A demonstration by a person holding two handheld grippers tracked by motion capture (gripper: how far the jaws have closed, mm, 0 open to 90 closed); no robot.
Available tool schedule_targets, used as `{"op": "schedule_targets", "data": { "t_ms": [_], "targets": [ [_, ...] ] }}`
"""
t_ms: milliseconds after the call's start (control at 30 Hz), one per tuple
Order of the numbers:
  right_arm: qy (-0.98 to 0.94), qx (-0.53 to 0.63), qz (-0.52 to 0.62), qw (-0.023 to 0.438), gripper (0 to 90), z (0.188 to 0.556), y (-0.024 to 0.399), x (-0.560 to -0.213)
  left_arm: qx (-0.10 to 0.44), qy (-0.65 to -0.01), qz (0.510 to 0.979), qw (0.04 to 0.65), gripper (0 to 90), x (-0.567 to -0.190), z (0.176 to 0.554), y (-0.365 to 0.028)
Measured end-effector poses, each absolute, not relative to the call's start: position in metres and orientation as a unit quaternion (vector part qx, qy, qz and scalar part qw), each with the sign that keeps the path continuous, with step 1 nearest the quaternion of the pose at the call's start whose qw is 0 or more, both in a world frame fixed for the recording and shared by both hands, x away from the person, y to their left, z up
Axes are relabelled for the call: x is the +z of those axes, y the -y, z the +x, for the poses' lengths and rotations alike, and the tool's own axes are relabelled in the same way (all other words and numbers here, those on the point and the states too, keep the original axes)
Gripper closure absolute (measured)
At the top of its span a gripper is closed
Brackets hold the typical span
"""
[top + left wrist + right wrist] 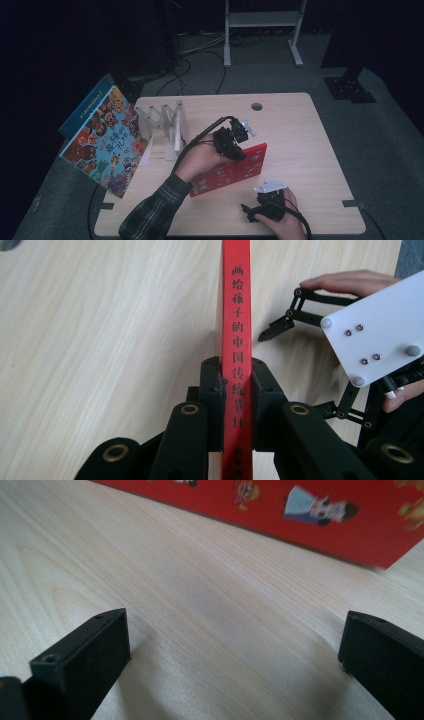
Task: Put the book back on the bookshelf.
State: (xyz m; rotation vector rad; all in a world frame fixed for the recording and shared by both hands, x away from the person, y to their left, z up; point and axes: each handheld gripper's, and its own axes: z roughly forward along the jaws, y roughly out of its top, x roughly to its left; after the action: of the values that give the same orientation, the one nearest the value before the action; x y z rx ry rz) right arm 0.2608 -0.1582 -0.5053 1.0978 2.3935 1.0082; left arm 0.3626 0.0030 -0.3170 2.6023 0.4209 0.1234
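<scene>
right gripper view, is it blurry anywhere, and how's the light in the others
Right gripper view: the red book is soft and out of focus at the top, the table grain sharper. High view: dim, the room behind nearly black. Left gripper view: bright and even, spine lettering crisp.

This looks like a lab or recording room, dimly lit. A light wooden table (300, 125) with a cable hole (257, 106) stands on grey carpet (390, 145), well beyond the fingers of either hand. Loose black cables (180, 75) run across the floor behind it, near the feet of a white metal frame (262, 30) and a dark stand base (348, 87). Black walls surround everything.
</scene>
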Motion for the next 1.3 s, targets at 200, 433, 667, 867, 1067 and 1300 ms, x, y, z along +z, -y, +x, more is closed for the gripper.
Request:
{"op": "schedule_targets", "data": {
  "t_ms": [200, 433, 667, 867, 1067, 1300],
  "targets": [
    [-0.838, 0.352, 0.383, 0.162, 0.0, 0.261, 0.159, -0.505, 0.074, -0.173, 0.934, 0.303, 79.4, -0.299, 0.361, -0.03],
    [-0.838, 0.352, 0.384, 0.161, 0.0, 0.261, 0.159, -0.505, 0.104, -0.193, 0.897, 0.383, 79.4, -0.286, 0.35, -0.065],
    [-0.838, 0.353, 0.384, 0.161, 0.0, 0.261, 0.158, -0.505, 0.14, -0.208, 0.864, 0.437, 79.5, -0.28, 0.337, -0.098],
    [-0.838, 0.353, 0.385, 0.159, 0.0, 0.261, 0.158, -0.505, 0.161, -0.223, 0.83, 0.486, 79.5, -0.276, 0.317, -0.139],
    [-0.839, 0.353, 0.384, 0.159, 0.0, 0.261, 0.158, -0.505, 0.174, -0.244, 0.8, 0.519, 79.5, -0.278, 0.302, -0.177],
    [-0.838, 0.353, 0.385, 0.158, 0.0, 0.261, 0.158, -0.505, 0.183, -0.275, 0.764, 0.554, 79.5, -0.278, 0.284, -0.228]
  ]
}}
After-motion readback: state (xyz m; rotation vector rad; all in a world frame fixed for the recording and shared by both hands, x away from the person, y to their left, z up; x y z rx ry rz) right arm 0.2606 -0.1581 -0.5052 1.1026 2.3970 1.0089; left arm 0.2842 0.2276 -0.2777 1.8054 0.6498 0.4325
